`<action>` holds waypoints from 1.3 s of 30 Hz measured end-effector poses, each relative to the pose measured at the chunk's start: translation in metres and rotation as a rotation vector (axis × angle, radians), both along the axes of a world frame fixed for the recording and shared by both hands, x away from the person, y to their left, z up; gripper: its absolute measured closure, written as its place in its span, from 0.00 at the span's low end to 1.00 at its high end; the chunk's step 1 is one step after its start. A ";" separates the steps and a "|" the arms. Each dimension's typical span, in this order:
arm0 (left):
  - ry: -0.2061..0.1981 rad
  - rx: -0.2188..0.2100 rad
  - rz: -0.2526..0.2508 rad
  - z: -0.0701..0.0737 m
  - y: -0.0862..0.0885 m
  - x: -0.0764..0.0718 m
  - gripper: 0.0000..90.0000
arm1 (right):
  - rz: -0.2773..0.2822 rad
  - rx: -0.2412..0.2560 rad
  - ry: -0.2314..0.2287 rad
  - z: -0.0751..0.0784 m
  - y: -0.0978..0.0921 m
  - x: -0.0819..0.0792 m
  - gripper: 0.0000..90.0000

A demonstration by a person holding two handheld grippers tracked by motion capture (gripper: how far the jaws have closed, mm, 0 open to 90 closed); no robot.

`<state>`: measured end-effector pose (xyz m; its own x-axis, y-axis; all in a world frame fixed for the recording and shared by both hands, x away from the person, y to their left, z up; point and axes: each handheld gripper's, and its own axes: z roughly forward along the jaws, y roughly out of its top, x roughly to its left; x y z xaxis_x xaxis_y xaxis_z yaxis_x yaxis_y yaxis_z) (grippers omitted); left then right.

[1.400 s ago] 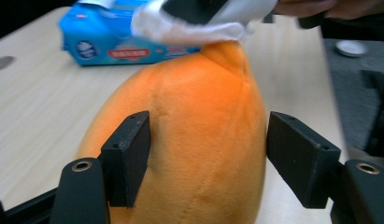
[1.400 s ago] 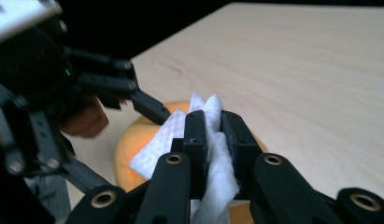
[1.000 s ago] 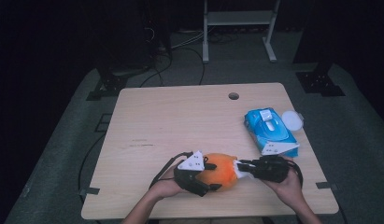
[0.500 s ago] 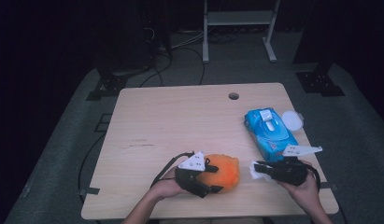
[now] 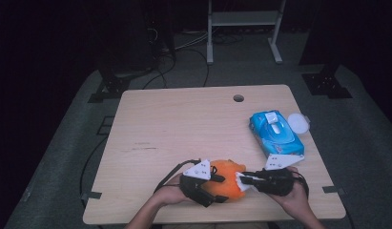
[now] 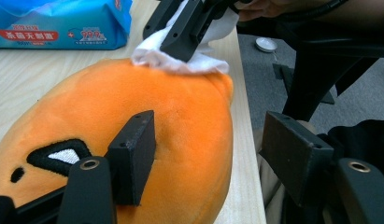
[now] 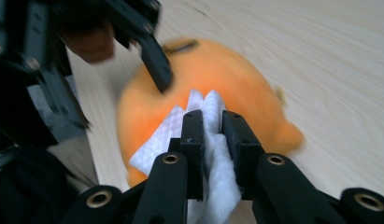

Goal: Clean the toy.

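High view: I see an orange plush toy (image 5: pixel 226 180) lying at the near edge of the wooden table (image 5: pixel 184 129), right of centre, between my two tools. My left gripper (image 5: pixel 221 185) braces the toy from its left; in the left gripper view one jaw presses into the plush while the other stands clear beyond its side, so the tongs are spread, steadying rather than clamping. My right gripper (image 5: pixel 240 180) comes in from the right with its tongs pressed together on a white wet wipe (image 7: pixel 209 140), and the wipe touches the toy's upper surface (image 6: pixel 180 60). A blue wet-wipe pack (image 5: pixel 275 133) lies farther back on the right, with a small white round lid (image 5: pixel 298 123) just beside it at the table's right edge.

Progress, as I judge it: a wipe is drawn, gripped and in contact, so the wiping is under way. Left to do, I think: passes over the remaining plush, then setting the wipe aside. Whether any patch is already clean I cannot tell.
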<state>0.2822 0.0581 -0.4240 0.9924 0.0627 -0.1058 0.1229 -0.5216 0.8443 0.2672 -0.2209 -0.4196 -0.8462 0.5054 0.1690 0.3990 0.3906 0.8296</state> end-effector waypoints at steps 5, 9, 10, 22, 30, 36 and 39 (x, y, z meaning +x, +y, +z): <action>0.009 -0.007 0.005 0.000 0.001 0.001 0.39 | -0.075 -0.019 0.050 -0.013 -0.032 0.001 0.81; 0.004 -0.002 0.000 0.002 -0.001 0.000 0.38 | -0.139 -0.017 0.065 -0.019 -0.054 0.006 0.73; 0.003 0.001 -0.001 0.002 -0.001 0.000 0.38 | -0.148 -0.014 0.070 -0.020 -0.058 0.007 0.73; -0.076 0.000 0.095 0.028 -0.006 0.019 0.17 | -0.145 0.033 0.051 -0.014 -0.062 0.006 0.61; 0.022 0.069 0.133 0.008 -0.020 0.047 0.12 | -0.126 0.030 0.047 -0.016 -0.061 0.005 0.58; -0.003 0.054 0.114 -0.008 -0.027 0.039 0.15 | -0.125 0.045 0.040 -0.014 -0.061 0.005 0.57; -0.040 0.099 0.125 -0.002 -0.026 0.032 0.33 | -0.129 0.051 0.034 -0.013 -0.061 0.005 0.56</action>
